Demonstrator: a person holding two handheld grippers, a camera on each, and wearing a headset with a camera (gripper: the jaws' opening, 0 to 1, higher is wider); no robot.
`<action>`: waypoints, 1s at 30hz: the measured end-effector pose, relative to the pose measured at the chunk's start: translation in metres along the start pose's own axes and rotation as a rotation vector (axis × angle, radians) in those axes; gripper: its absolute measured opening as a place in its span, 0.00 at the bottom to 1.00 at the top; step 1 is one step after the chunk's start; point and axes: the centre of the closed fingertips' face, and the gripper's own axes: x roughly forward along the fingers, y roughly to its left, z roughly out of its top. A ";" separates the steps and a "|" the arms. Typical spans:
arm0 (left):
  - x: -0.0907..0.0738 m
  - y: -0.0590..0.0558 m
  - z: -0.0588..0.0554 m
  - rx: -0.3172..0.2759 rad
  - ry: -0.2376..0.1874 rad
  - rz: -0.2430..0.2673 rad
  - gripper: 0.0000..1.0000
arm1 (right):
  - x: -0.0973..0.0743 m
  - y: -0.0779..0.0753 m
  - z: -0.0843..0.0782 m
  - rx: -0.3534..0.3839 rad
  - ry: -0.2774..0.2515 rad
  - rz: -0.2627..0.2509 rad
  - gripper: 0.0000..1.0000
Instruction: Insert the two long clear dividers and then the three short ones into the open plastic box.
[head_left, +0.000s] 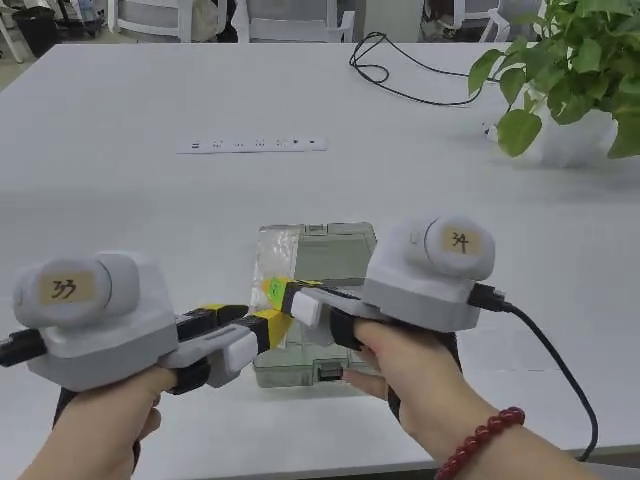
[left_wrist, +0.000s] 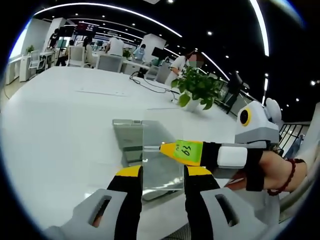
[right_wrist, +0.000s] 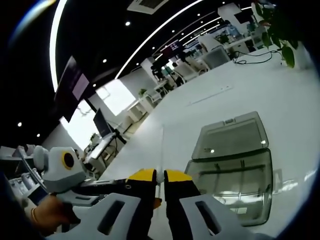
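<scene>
The open clear plastic box (head_left: 310, 368) lies on the white table in front of me, its lid (head_left: 335, 250) folded back on the far side. My right gripper (head_left: 288, 297) reaches in from the right and is shut on a long clear divider (head_left: 275, 258) held above the box's left part. That divider (right_wrist: 161, 150) runs edge-on up from the right gripper's (right_wrist: 160, 175) closed jaws, with the box (right_wrist: 230, 175) to the right. My left gripper (left_wrist: 163, 172) stands open, its jaws on either side of the divider (left_wrist: 160, 130) without pinching it. Its tips (head_left: 268, 325) sit just below the right gripper's.
A potted plant (head_left: 570, 70) stands at the back right beside a looped black cable (head_left: 400, 80). A white power strip (head_left: 250, 145) lies across the table's middle. The right gripper's cable (head_left: 560, 370) trails toward the near table edge.
</scene>
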 end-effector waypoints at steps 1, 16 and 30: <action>0.001 0.000 0.000 -0.002 0.001 -0.002 0.31 | 0.000 0.000 0.000 0.002 -0.001 0.000 0.08; 0.001 -0.005 0.002 0.046 -0.004 -0.034 0.32 | -0.003 0.001 0.005 0.038 0.007 0.005 0.06; -0.004 -0.010 -0.016 0.330 0.079 -0.031 0.56 | -0.012 -0.020 0.003 0.065 0.137 -0.125 0.06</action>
